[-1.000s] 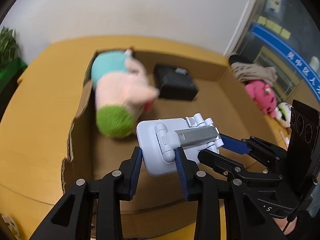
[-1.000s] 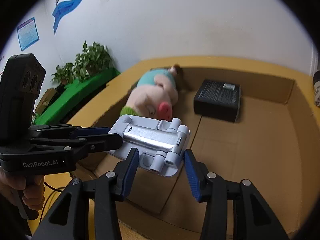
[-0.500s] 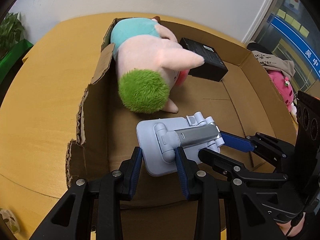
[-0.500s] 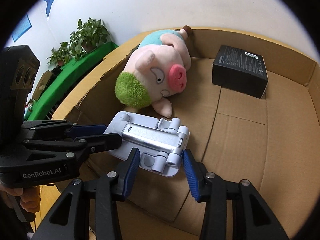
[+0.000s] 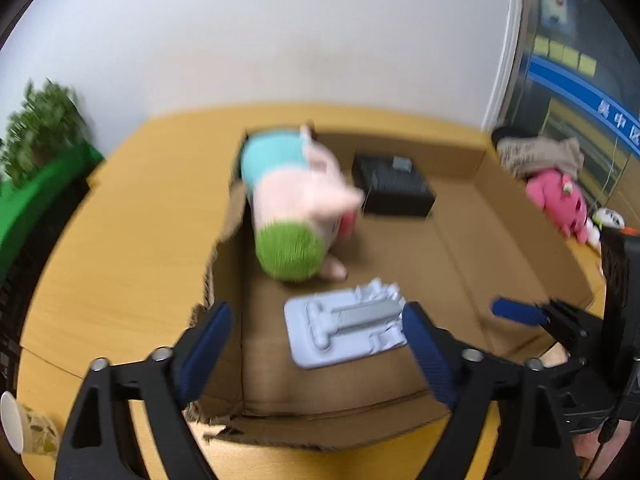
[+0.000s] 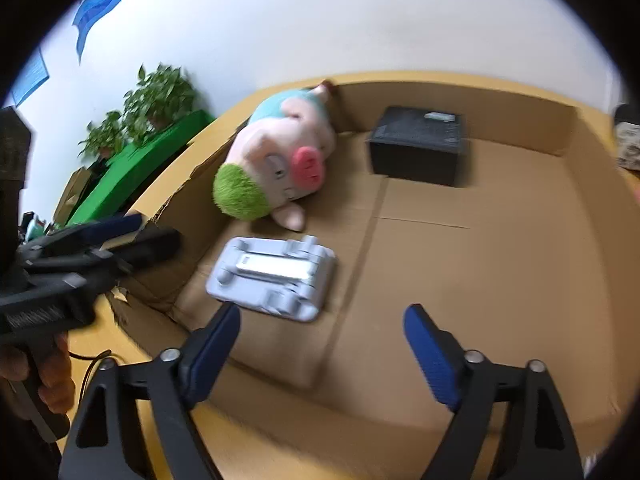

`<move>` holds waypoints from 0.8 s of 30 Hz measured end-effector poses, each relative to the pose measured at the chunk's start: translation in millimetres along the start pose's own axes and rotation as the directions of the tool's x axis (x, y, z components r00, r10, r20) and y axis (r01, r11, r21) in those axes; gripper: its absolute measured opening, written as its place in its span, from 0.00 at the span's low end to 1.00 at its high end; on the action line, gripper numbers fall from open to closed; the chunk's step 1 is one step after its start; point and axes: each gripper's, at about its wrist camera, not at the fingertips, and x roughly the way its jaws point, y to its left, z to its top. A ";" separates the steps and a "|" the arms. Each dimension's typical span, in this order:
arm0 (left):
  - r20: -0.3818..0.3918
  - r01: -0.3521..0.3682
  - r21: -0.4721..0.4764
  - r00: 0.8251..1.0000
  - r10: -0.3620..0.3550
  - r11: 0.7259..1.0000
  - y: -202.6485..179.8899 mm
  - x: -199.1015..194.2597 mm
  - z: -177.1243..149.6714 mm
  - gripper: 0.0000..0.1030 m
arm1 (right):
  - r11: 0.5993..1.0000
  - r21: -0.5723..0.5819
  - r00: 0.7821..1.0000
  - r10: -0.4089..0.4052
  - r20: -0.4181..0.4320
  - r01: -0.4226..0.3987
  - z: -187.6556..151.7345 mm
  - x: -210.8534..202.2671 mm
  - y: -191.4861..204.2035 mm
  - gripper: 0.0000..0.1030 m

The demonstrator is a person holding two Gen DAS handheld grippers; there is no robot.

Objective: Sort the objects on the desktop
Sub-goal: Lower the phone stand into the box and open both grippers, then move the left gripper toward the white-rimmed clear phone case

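A pale grey folding stand [image 5: 344,330] [image 6: 274,274] lies flat on the floor of the shallow cardboard box [image 5: 460,264] [image 6: 500,264], near its front left corner. My left gripper [image 5: 316,344] is above and behind the stand, its jaws opening wide with no pad touching it. My right gripper [image 6: 322,338] hangs over the box's front edge, jaws also opening, nothing between them. A plush pig [image 5: 298,216] [image 6: 280,164] with a green cap and a black box [image 5: 394,190] [image 6: 418,144] lie farther back in the cardboard box.
The cardboard box sits on a yellow wooden table [image 5: 120,240]. A pink plush toy [image 5: 560,204] and a bundle of cloth [image 5: 536,156] lie at the far right. A paper cup [image 5: 24,428] stands at the front left. Green plants [image 6: 156,100] line the left wall.
Both grippers held the stand between their pads; now both have let go and pulled back, and the stand lies on the box floor.
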 end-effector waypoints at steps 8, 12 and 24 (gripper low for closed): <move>0.181 0.019 -0.018 0.983 -0.016 1.000 -40.1 -33.0 -9.4 1.00 | 0.991 -0.012 0.988 -0.135 0.069 0.136 -10.8 -47.9 -21.6 0.99; 0.166 0.022 -0.033 0.986 -0.016 0.999 -46.9 -35.7 -15.3 1.00 | 0.988 -0.011 0.984 -0.155 0.085 0.156 -14.1 -61.7 -24.1 0.99; 0.140 -0.032 -0.079 0.989 0.043 0.996 -46.5 -40.4 -35.2 0.98 | 0.991 0.006 0.985 -0.131 0.110 0.131 -22.4 -81.8 -27.2 0.99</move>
